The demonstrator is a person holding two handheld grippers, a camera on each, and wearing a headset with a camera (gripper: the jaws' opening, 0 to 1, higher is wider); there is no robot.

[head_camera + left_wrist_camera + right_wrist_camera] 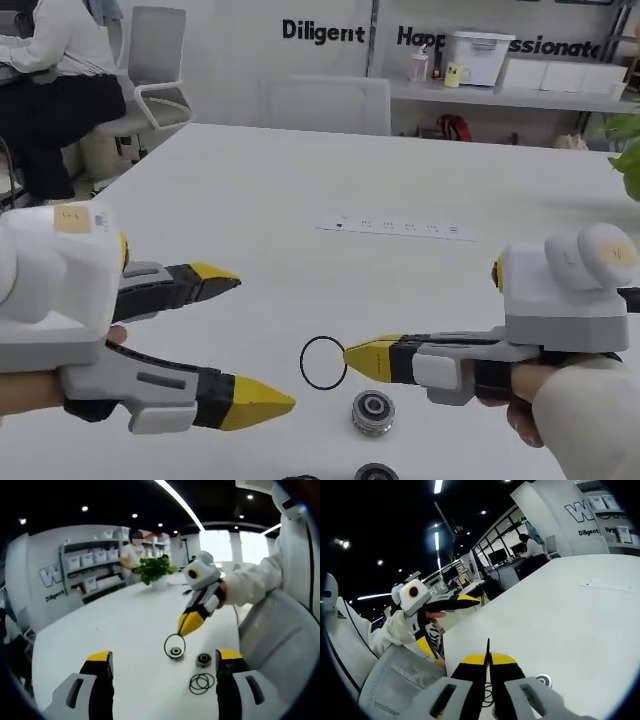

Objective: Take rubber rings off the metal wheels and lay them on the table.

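Held ring: a black rubber ring [322, 362] is pinched at the very tips of the right gripper and stands upright. In the right gripper view it shows edge-on as a thin dark line [487, 647].
Ring location: near the desk's near edge, just beside a metal wheel. Whether it touches the desk surface cannot be told.
Right gripper [350, 357]: its jaws are pressed together on the ring. It reaches in from the desk's right side and points left.
Wheel [373, 412]: it lies flat on the desk just below the right gripper's tip, close to the near edge.
Second wheel [203, 659]: it lies flat, just beside the first wheel and nearer the near edge.
Loose rings [201, 682]: a small pile of black rings lies flat on the desk at the near edge, close to the second wheel.
Left gripper [243, 338]: its jaws are spread wide with nothing between them. It is held over the desk's near left part, apart from the ring and pointing toward it.
Desk [300, 180]: a white top.
Power strip [400, 227]: a white strip lying flat mid-desk, well beyond the wheels.
Plant [155, 569]: green leaves at the desk's right edge.
Chair [325, 105]: a pale chair at the desk's far edge.
Person [50, 80]: seated beyond the desk's far left corner.
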